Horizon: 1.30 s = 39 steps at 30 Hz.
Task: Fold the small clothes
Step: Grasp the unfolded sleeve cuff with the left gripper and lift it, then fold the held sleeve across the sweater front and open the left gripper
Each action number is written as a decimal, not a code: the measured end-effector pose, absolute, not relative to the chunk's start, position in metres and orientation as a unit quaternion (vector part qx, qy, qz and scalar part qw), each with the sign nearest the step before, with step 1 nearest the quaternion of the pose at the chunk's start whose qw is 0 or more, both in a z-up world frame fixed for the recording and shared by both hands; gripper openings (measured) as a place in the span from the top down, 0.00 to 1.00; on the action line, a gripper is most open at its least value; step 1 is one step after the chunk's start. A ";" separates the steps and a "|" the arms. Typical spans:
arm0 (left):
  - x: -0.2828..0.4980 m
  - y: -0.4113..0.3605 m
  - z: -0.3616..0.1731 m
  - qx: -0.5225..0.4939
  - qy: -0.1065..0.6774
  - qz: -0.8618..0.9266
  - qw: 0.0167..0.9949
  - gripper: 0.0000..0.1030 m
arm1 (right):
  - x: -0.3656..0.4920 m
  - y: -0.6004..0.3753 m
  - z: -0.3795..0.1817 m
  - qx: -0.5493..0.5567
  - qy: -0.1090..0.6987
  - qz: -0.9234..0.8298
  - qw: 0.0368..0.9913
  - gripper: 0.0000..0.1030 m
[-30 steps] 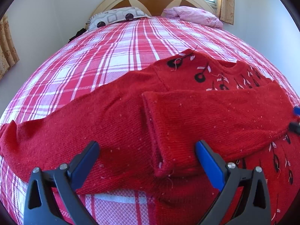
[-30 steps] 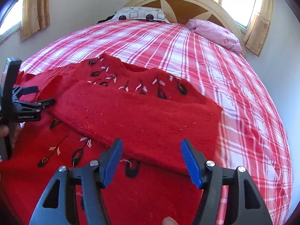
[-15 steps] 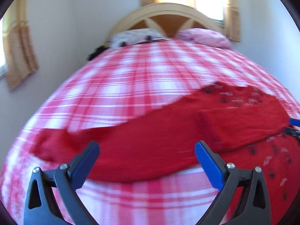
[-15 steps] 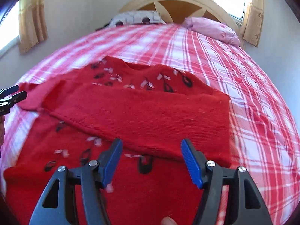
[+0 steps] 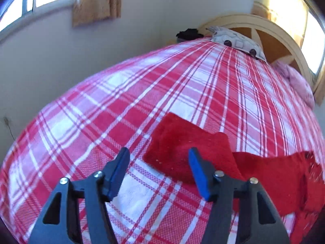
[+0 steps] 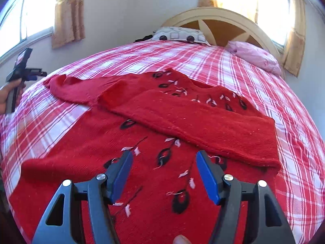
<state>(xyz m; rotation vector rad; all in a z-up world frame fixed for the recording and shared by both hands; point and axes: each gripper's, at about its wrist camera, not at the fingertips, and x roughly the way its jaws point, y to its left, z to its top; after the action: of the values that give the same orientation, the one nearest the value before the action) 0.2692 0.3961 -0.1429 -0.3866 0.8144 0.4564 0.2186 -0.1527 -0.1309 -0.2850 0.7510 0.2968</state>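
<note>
Red sweater (image 6: 182, 122) lies flat on the bed (image 6: 223, 65), one sleeve folded across; left gripper (image 5: 159, 172), jaws spread, faces the outstretched sleeve cuff (image 5: 182, 142), probably next; right gripper (image 6: 164, 174) hovers spread.

1. A bed (image 6: 233, 65) with a red-and-white checked cover spreads ahead of the gripper.
2. At its far end stands a cream arched headboard (image 6: 221, 18).
3. Against it lie a grey patterned pillow (image 6: 179, 34) and a pink pillow (image 6: 256, 58).
4. Yellow curtains (image 6: 68, 12) hang by the windows (image 6: 34, 14).

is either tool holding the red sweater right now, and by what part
Nothing is held. The left tool is open above the outstretched sleeve's cuff; the right tool is open above the sweater body.
</note>
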 end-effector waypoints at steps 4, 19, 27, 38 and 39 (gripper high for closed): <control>0.278 0.401 -0.162 -0.228 0.406 0.212 0.859 0.56 | 0.211 -0.148 -0.138 -0.153 0.362 0.153 0.907 0.36; 0.274 0.414 -0.148 -0.278 0.368 0.189 0.867 0.90 | 0.211 -0.152 -0.146 -0.145 0.378 0.150 0.902 0.36; 0.263 0.375 -0.089 -0.279 0.316 0.138 0.896 0.91 | 0.211 -0.159 -0.143 -0.127 0.373 0.150 0.907 0.36; 0.283 0.243 -0.022 -0.225 0.290 0.005 0.930 0.91 | 0.197 -0.176 -0.118 -0.102 0.334 0.151 0.925 0.36; 0.285 0.231 -0.019 -0.223 0.290 -0.007 0.931 0.91 | 0.195 -0.179 -0.116 -0.101 0.331 0.151 0.926 0.36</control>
<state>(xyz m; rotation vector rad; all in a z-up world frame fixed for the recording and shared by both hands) 0.2853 0.2310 -0.0193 -0.4571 0.5941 -0.0154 0.1950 -0.1787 -0.1161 -0.2067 0.6795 0.3090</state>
